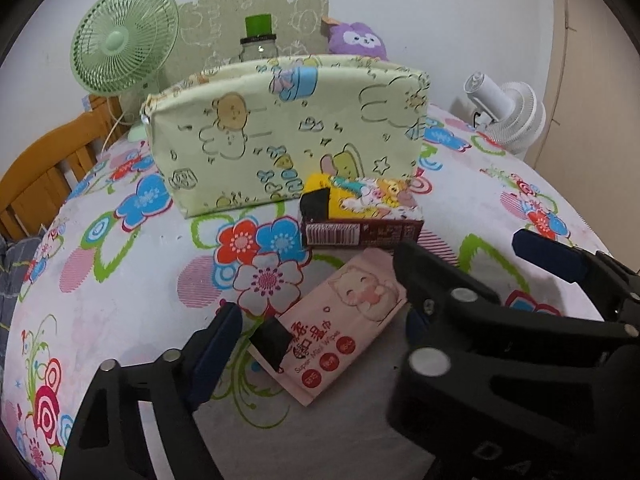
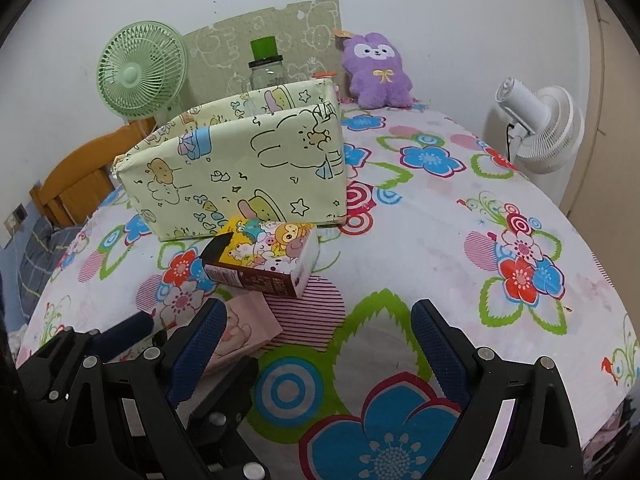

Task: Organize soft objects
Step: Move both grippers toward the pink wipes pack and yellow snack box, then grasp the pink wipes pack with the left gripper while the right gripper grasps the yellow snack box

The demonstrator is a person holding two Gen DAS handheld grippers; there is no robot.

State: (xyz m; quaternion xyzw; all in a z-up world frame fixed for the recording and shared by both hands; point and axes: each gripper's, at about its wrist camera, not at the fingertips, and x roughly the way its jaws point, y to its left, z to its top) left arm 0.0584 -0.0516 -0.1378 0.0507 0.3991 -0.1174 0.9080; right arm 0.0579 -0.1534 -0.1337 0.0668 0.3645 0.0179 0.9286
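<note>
Wipes pack [image 1: 336, 322]: flat on the flowered bedspread [image 1: 120, 280], mid-surface, in front of the carton [image 1: 360, 216] and the open box [image 1: 288, 136].
Long axis: slanted, crossing the jaw line at an angle.
Left gripper [image 1: 320, 330]: spread, straddling the pack, pads not pressing; nearer hand.
Right gripper [image 2: 318, 338]: spread, empty, pack just left of it.
Right view only: box interior, purple plush [image 2: 378, 70] at the far edge.
</note>
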